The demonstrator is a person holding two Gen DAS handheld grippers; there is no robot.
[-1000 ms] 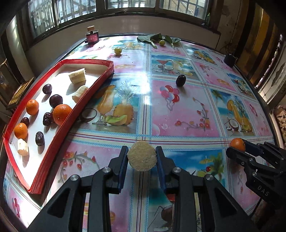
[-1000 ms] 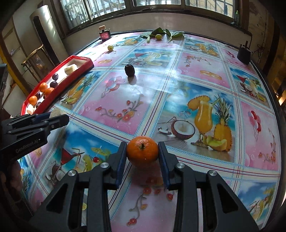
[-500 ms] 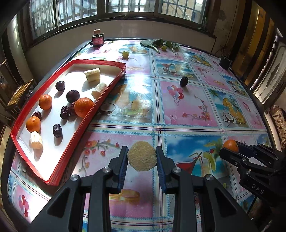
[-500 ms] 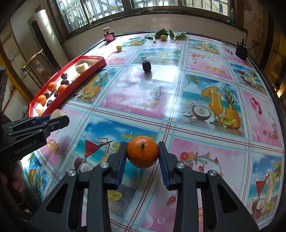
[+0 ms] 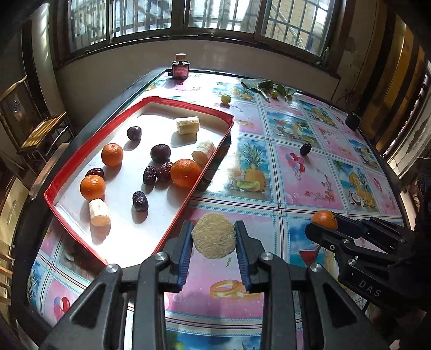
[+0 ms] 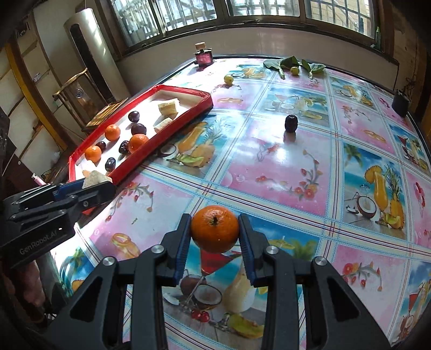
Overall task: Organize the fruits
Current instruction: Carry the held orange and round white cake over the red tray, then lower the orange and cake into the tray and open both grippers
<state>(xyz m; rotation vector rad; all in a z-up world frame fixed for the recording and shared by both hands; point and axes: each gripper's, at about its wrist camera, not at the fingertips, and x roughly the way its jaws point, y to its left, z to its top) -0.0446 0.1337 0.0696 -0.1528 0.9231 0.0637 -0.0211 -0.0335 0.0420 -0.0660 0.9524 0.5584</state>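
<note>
Fruits are split between a red tray (image 5: 80,161) at the desk's left side and the two grippers. In the tray lie three oranges, dark plums and dates, and pale banana pieces; one orange (image 5: 185,172) rests against the tray's right wall. The desk (image 6: 269,167) wears a glossy cloth printed with cocktails, pineapples and coconuts, and stands under barred windows (image 5: 221,16). A lone date (image 6: 291,123) stands well out on the cloth; two small yellow-green fruits, some leaves (image 6: 291,63) and a small red-labelled bottle (image 5: 180,68) sit near the far edge. A wooden chair (image 5: 40,129) stands left of the desk. The left gripper (image 5: 214,239) hovers just beside the tray's near corner, pinching a round, pale, grainy slice (image 5: 214,235). The right gripper (image 6: 215,233) hangs over the cloth, clamped on a tangerine (image 6: 215,228), stem end toward the camera.
</note>
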